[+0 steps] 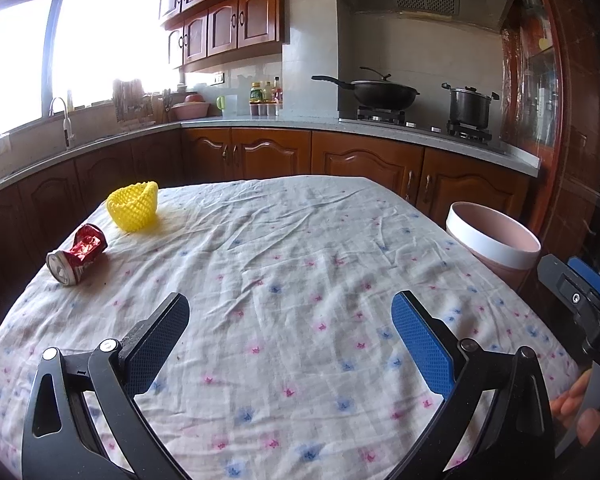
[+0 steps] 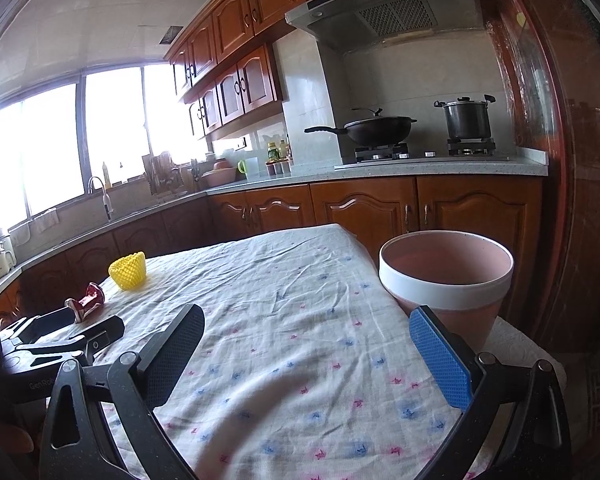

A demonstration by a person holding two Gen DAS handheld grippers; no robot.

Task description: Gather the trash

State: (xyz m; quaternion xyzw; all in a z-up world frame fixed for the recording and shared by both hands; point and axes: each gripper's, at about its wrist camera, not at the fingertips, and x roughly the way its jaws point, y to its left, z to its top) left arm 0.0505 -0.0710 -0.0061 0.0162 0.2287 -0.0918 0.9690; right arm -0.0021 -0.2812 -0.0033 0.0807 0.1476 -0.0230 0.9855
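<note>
With both the left gripper and right gripper spread and empty, the crushed can is best pinched across its dented middle before transfer to the bin.

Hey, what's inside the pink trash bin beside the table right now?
The pink bin shows only bare pink inner wall in the right wrist view; no trash is visible. Its front rim hides the bottom, so something lying low inside cannot be ruled out.
</note>
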